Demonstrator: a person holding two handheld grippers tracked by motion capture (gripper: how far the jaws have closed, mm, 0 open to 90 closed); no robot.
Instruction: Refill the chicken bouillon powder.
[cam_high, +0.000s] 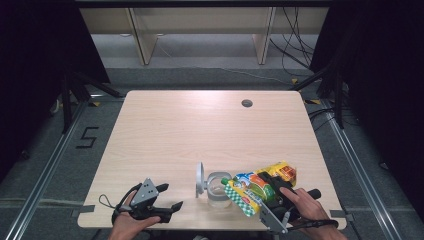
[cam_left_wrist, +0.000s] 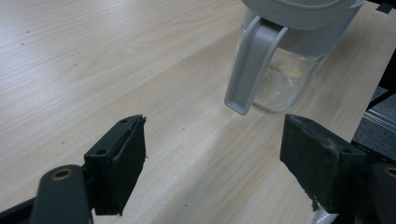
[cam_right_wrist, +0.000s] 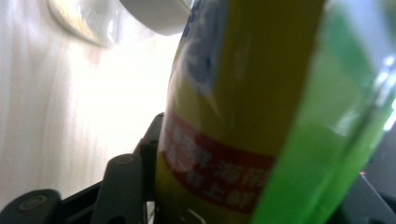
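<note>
A colourful food pouch (cam_high: 256, 187), yellow, green and orange with a green cap, lies tilted in my right gripper (cam_high: 271, 186), which is shut on its body. The capped end points left, at the mouth of a clear jar (cam_high: 218, 190) whose grey lid (cam_high: 200, 178) stands flipped up. In the right gripper view the pouch (cam_right_wrist: 243, 116) sits between the jaws, with one black finger (cam_right_wrist: 123, 186) against its left side. My left gripper (cam_high: 162, 200) rests open near the table's front edge, left of the jar. In its own view the left gripper (cam_left_wrist: 210, 158) faces the jar (cam_left_wrist: 285, 74), with nothing between its fingers.
The light wooden table (cam_high: 200, 130) has a round cable hole (cam_high: 246, 103) at the back right. The jar stands close to the front edge. Dark stands flank the table, and cables (cam_high: 295, 45) trail on the floor beyond it.
</note>
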